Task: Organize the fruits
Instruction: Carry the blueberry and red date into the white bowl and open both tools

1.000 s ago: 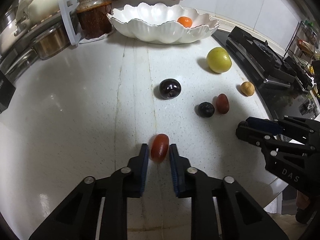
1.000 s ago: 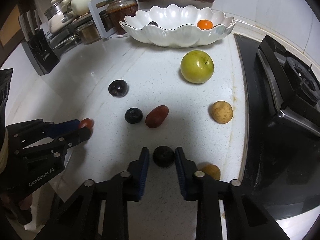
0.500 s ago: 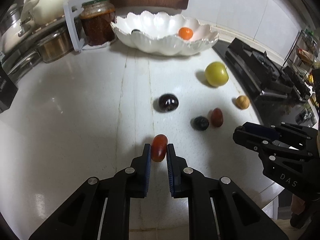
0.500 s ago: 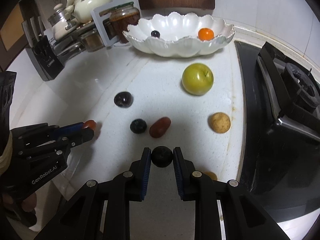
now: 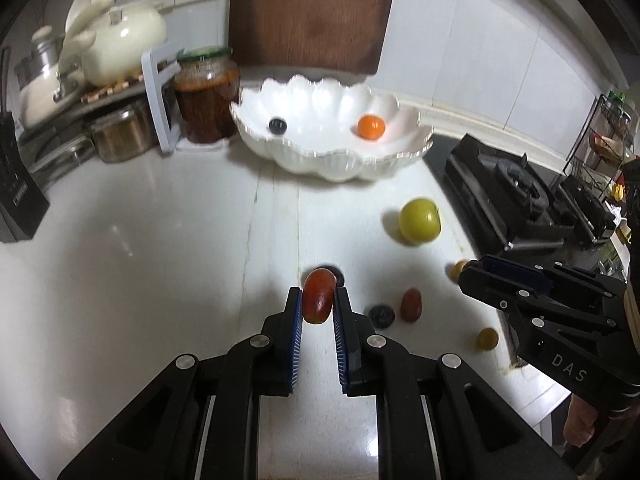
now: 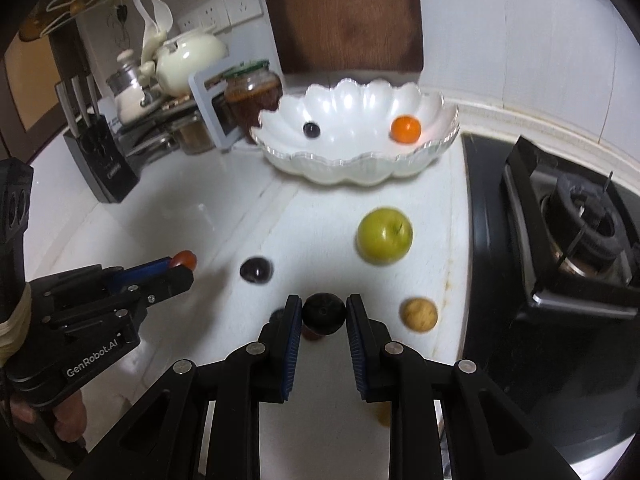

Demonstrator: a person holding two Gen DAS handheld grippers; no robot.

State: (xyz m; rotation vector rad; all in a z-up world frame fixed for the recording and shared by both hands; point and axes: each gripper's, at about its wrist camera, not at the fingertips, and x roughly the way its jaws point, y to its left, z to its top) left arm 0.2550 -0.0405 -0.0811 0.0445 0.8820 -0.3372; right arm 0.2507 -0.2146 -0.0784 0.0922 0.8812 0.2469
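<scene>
My left gripper [image 5: 317,300] is shut on a small oblong red fruit [image 5: 318,295], held above the white counter. My right gripper [image 6: 323,310] is shut on a round dark fruit [image 6: 324,312], also lifted off the counter. A white scalloped bowl [image 5: 320,160] at the back holds an orange fruit [image 5: 371,127] and a small dark berry [image 5: 277,124]. On the counter lie a green apple [image 6: 384,236], a dark plum [image 6: 256,269], a tan round fruit [image 6: 418,314], a dark berry [image 5: 381,315] and a reddish oblong fruit [image 5: 411,304].
A gas stove [image 6: 568,248] fills the right side. A jar of red preserve [image 5: 206,96], pots [image 5: 120,40], a knife block [image 6: 100,160] and a wooden board [image 5: 308,12] line the back wall. Another small tan fruit [image 5: 487,338] lies near the counter's edge.
Both grippers have risen from the counter, each carrying its fruit up. The left jaws closed fully onto the red fruit. The bowl's inside now shows more.
</scene>
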